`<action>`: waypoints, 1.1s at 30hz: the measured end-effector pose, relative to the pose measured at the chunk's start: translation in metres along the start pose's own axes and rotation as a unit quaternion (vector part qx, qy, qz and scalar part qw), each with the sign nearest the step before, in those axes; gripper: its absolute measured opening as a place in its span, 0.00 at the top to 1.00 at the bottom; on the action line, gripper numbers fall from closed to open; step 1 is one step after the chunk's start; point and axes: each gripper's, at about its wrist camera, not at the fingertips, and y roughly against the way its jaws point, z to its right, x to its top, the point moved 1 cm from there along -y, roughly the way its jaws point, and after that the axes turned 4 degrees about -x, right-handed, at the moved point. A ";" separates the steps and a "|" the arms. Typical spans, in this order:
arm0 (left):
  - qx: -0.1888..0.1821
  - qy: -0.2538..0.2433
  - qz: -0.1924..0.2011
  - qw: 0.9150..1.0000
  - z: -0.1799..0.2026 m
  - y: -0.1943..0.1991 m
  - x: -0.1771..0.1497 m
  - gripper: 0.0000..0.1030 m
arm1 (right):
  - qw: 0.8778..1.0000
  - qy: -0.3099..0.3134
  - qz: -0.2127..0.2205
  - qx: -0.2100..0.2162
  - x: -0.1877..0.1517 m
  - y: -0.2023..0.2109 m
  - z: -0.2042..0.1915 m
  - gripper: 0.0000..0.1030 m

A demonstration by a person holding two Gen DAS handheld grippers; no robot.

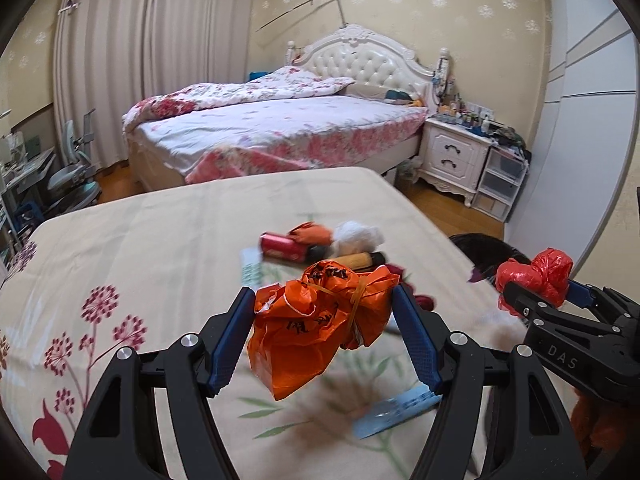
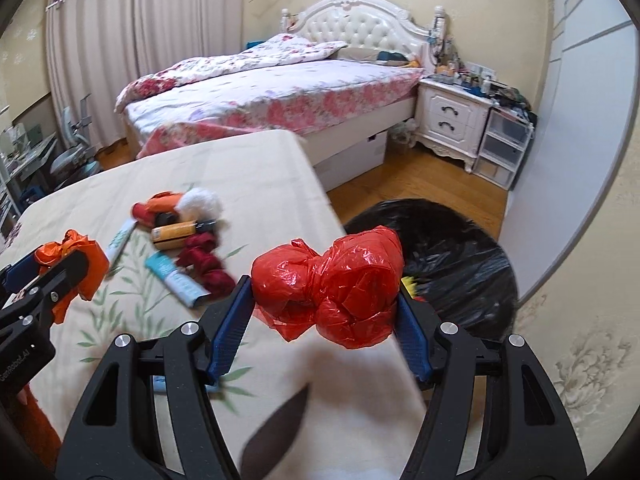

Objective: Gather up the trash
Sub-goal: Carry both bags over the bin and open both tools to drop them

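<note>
Left wrist view. The left claw (image 1: pixel 324 320) is clamped on a knotted orange bag (image 1: pixel 316 320), one blue pad pressing on each side; the bag hangs clear of the table (image 1: pixel 140 240), which is covered in a flowered cloth. The bag's long axis runs roughly 1 to 7 o'clock, its loose tail drooping toward 7. At 3 o'clock the right claw (image 1: pixel 536 284) holds a red bag (image 1: pixel 536 276). A dark sliver of the bin liner (image 1: pixel 480 248) shows beyond the table edge at about 2 o'clock from the left claw, behind the right claw. Loose trash lies on the table at 12 o'clock: a red can (image 1: pixel 282 246), a white wad (image 1: pixel 358 236) and a yellow tube (image 1: pixel 360 261).

Right wrist view. The right claw (image 2: pixel 324 304) is clamped on the red bag (image 2: pixel 332 288), both pads touching its sides; the bag's long axis lies across the claw, 9 to 3 o'clock. The black bin liner (image 2: pixel 460 256) stands off the table on the floor, its open mouth at 1 to 2 o'clock from the claw and just beyond the bag. The left claw (image 2: pixel 52 268), holding the orange bag (image 2: pixel 68 256), sits at 9 o'clock over the table.

Judgement: the drop turns on the bin lying at 1 to 2 o'clock. The right hand is the nearer, nearly at the rim; the left hand must cross the table edge toward 2 o'clock, and probably follows second.
</note>
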 end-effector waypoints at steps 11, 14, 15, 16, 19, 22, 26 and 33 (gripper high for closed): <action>-0.037 -0.045 0.016 0.998 0.069 -0.038 0.024 0.33 | 0.998 -0.044 0.000 -0.047 0.013 -0.028 0.059 0.37; -0.044 -0.052 0.011 0.998 0.084 -0.052 0.030 0.33 | 0.997 -0.054 -0.002 -0.054 0.013 -0.037 0.071 0.37; -0.046 -0.055 0.010 0.997 0.088 -0.057 0.031 0.33 | 0.997 -0.059 -0.004 -0.055 0.014 -0.041 0.075 0.37; -0.047 -0.060 0.008 0.997 0.093 -0.062 0.032 0.33 | 0.997 -0.062 -0.005 -0.056 0.014 -0.043 0.078 0.37; -0.051 -0.071 0.002 0.996 0.105 -0.074 0.034 0.33 | 0.996 -0.071 -0.007 -0.057 0.014 -0.050 0.087 0.37; -0.052 -0.078 -0.003 0.996 0.114 -0.084 0.038 0.33 | 0.995 -0.079 -0.008 -0.059 0.017 -0.060 0.094 0.37; -0.052 -0.086 -0.006 0.995 0.124 -0.100 0.043 0.33 | 0.994 -0.088 -0.011 -0.063 0.020 -0.071 0.104 0.37; -0.053 -0.098 -0.018 0.994 0.139 -0.121 0.044 0.33 | 0.992 -0.105 -0.021 -0.071 0.021 -0.089 0.120 0.37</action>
